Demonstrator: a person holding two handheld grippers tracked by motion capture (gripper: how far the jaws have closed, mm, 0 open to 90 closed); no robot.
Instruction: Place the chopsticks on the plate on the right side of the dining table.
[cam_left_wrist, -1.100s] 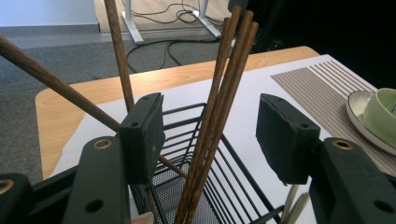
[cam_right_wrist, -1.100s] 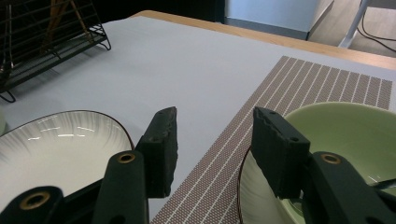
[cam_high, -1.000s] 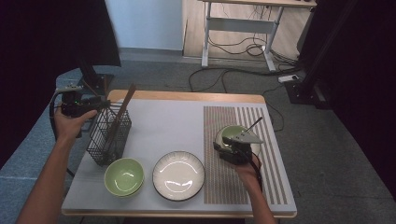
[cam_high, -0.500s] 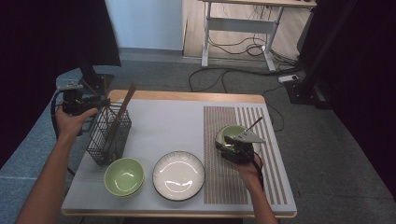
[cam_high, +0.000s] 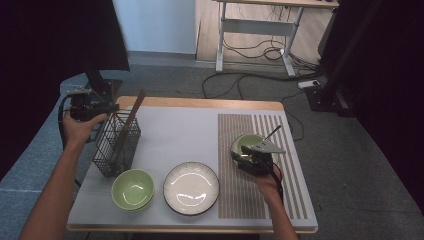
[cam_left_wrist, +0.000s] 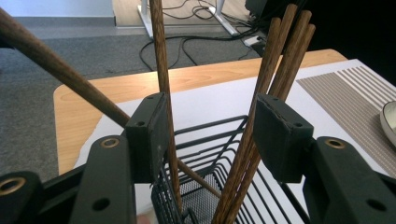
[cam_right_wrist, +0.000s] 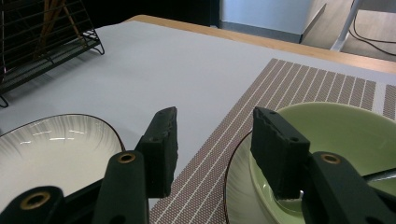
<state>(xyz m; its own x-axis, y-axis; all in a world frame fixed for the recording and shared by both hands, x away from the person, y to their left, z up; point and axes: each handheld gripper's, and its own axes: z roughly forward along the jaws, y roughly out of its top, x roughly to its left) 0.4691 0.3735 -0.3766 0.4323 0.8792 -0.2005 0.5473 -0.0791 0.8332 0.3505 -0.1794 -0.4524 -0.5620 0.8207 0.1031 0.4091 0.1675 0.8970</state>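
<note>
A black wire basket (cam_high: 117, 145) at the table's left holds several brown wooden chopsticks (cam_left_wrist: 275, 60). My left gripper (cam_high: 107, 107) is at the basket's top and its jaws (cam_left_wrist: 215, 121) stand apart around the chopsticks. One stick runs along the left pad and a bundle along the right pad. The jaws have just been closing, but they clamp nothing. On the striped mat (cam_high: 240, 200) a green bowl (cam_right_wrist: 336, 135) sits on a white plate (cam_right_wrist: 236, 175). My right gripper (cam_right_wrist: 215, 121) straddles their near rim, open, with one pad inside the bowl.
A second green bowl (cam_high: 132, 189) and a white ribbed plate (cam_high: 191, 187) sit near the front edge. A thin utensil handle (cam_high: 272, 132) sticks out of the bowl on the mat. Behind the table stands a desk frame (cam_high: 255, 30) with cables on the floor.
</note>
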